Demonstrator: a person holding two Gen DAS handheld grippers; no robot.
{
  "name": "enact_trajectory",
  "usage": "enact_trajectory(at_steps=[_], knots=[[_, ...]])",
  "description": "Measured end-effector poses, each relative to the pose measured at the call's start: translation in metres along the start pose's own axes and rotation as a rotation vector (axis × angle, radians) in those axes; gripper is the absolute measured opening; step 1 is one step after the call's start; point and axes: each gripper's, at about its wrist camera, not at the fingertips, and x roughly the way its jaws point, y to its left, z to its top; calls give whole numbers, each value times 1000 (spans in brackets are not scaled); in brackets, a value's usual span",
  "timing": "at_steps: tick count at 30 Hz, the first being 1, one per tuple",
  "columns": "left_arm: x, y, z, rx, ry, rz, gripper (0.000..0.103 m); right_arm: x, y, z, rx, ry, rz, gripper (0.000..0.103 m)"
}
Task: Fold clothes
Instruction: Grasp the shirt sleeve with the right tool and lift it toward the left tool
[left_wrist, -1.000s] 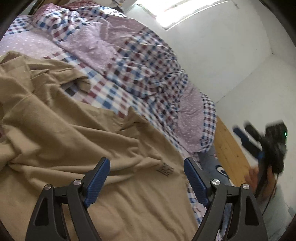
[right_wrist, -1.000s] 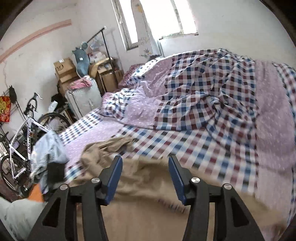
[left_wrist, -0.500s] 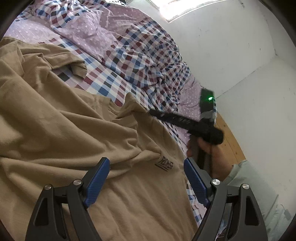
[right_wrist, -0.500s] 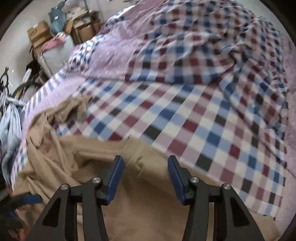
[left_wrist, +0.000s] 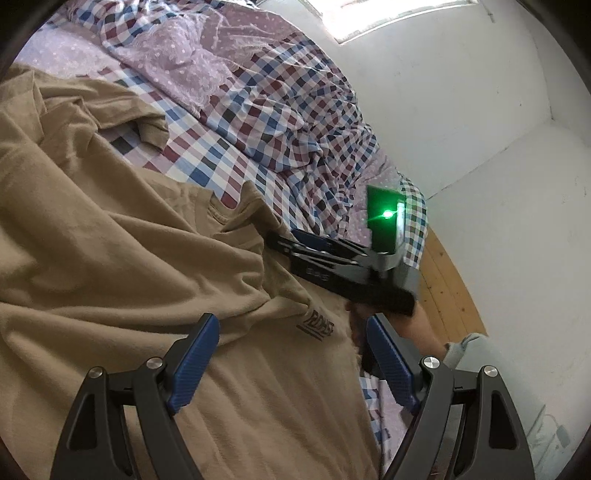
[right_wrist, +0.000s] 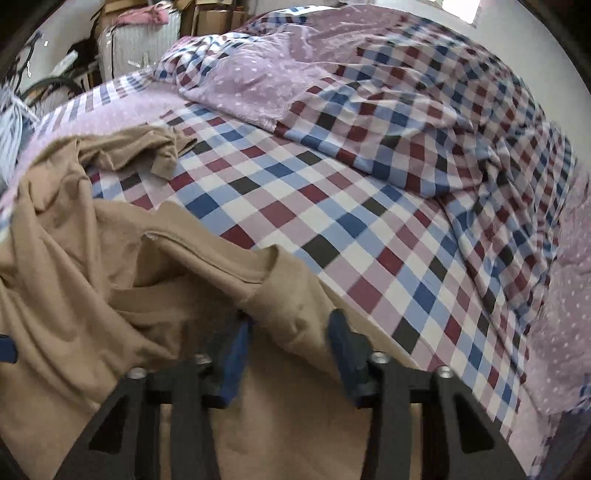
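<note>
Right gripper (right_wrist: 291, 354), jaws spread, has dropped onto the tan T-shirt (left_wrist: 110, 258) shoulder, apparently about to pinch; left gripper (left_wrist: 291, 354) hovers open.

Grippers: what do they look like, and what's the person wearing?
Both the left gripper and the right gripper have black triangular-cutout finger frames with silver screws and ribbed blue pads. Seen from the left wrist view, the right gripper carries a black body and grey mount with a green lit panel. The sleeve is light grey.
</note>
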Motion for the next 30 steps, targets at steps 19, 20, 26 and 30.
enact_trajectory(at_steps=[19, 20, 26, 30], knots=[[5, 12, 3, -98, 44, 59, 85, -87, 54, -75, -167, 102, 271, 41], [6, 14, 3, -103, 47, 70, 85, -94, 49, -73, -158, 89, 275, 43], [3, 22, 2, -140, 51, 68, 85, -106, 11, -52, -118, 49, 183, 46], [1, 22, 2, -137, 50, 71, 85, -99, 15, -36, -216, 87, 102, 45]])
